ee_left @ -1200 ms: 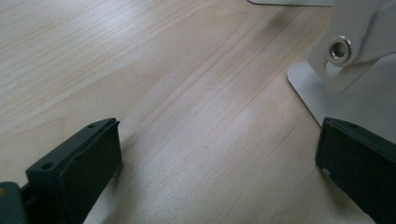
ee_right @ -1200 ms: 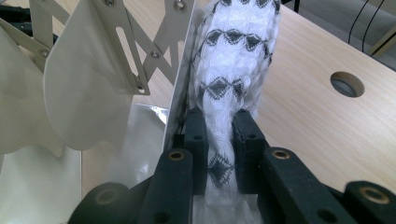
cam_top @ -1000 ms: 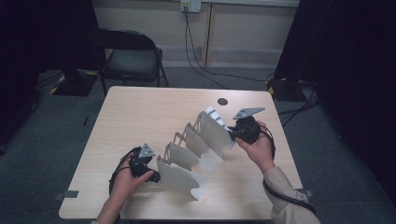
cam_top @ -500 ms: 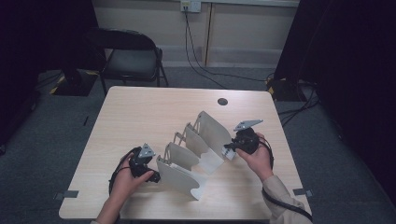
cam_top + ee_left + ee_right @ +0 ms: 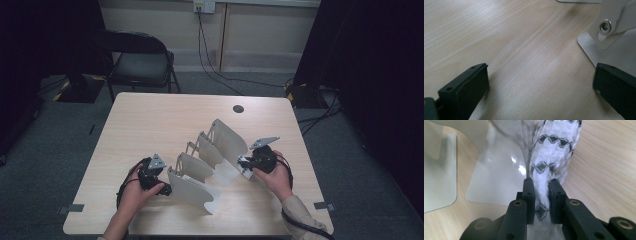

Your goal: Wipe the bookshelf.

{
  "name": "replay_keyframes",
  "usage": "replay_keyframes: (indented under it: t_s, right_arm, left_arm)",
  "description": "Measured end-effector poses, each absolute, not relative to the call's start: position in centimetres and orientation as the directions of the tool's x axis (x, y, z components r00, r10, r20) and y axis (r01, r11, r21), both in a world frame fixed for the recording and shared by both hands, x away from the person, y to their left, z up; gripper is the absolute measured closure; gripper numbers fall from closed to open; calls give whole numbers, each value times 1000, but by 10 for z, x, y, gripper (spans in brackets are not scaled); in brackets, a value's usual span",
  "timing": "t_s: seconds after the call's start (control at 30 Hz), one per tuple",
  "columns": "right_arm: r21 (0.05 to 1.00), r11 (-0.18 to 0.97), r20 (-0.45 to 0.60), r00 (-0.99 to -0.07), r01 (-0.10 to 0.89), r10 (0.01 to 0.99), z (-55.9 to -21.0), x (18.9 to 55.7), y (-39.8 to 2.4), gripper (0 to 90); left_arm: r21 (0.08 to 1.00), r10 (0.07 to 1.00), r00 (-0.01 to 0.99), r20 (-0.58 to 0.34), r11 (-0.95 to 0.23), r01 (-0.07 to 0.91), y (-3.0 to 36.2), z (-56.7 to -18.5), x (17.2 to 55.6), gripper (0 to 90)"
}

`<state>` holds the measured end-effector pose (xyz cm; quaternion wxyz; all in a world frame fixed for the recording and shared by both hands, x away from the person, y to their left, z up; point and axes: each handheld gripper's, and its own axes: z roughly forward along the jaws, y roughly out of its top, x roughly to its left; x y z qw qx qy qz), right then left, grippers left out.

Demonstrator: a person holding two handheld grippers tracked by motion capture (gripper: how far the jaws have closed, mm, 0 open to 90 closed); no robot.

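High view: white rack (image 5: 205, 172) of upright curved plates sits mid-table (image 5: 165, 120), running diagonally; left gripper (image 5: 156, 176) at its near-left end, right gripper (image 5: 250, 162) at its right side, low by the base; what the right one holds is too small to tell there. Right gripper view settles it: jaws nearly closed, pinching a white cloth w/ black diamond pattern (image 5: 549, 157), bunched, rising from the pads beside a glossy rack plate (image 5: 496, 175). Left gripper view: jaws wide apart, nothing btwn them but bare wood; rack's base edge and a rivet (image 5: 605, 26) lie just by one jaw.
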<state>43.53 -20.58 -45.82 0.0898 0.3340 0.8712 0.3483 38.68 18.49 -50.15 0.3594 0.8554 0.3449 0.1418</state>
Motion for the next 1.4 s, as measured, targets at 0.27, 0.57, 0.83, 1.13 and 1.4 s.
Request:
replay_keyframes:
  t_s: [0.27, 0.57, 0.83, 1.13, 1.4]
  right_arm:
    - [660, 531, 83, -754, 531, 651, -459, 421, -214, 787]
    - [680, 462, 103, -698, 570, 709, -454, 412, -238, 785]
    - [705, 388, 99, -624, 594, 775, -445, 421, -256, 784]
    - [698, 357, 82, -564, 621, 822, -447, 437, -260, 778]
    - [685, 367, 63, -553, 629, 831, -456, 445, -253, 751]
  left_arm:
    - [715, 694, 719, -8, -499, 490, 185, -502, 387, 0]
    - [714, 696, 718, -8, -498, 491, 184, -502, 386, 0]
    - [714, 696, 718, -8, -499, 491, 184, -502, 386, 0]
    - [714, 695, 719, -8, -499, 491, 185, -502, 386, 0]
    - [714, 695, 719, -8, -499, 491, 185, -502, 386, 0]
